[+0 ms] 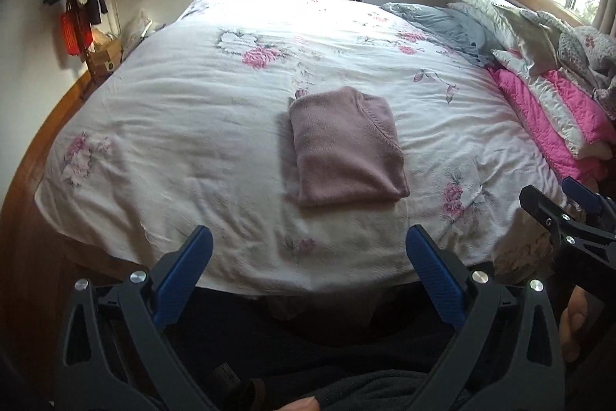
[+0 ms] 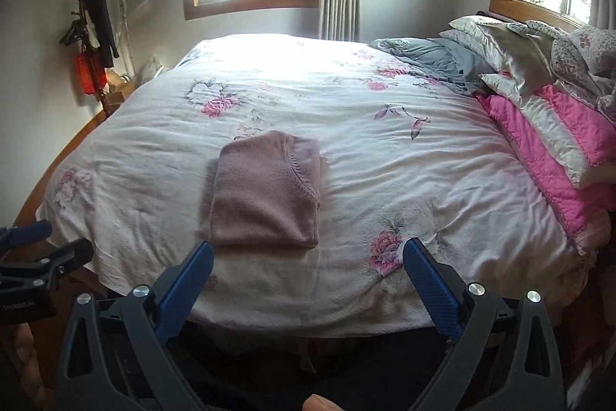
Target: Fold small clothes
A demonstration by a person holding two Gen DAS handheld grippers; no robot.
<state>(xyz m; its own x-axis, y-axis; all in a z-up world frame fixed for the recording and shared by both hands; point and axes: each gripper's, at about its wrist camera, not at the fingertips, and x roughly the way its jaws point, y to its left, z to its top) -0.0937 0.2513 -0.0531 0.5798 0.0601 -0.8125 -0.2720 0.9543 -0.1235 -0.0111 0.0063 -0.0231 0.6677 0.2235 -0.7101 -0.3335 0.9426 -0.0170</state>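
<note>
Two tongs are in view, each held before the near edge of the bed [image 1: 161, 110]. Left tongs [image 1: 308, 249]: blue pads spread wide apart, holding nothing and touching nothing; they sit at the lower centre of the left wrist frame. Right tongs [image 2: 308, 259]: blue pads likewise spread wide, empty, clear of the fabric. A folded mauve sweater [image 1: 344, 147] lies flat on the floral bedspread, at frame centre in the left wrist view and left of centre in the right wrist view. Pink quilts and pillows [image 2: 546, 126] are stacked at the right side of the bed.
</note>
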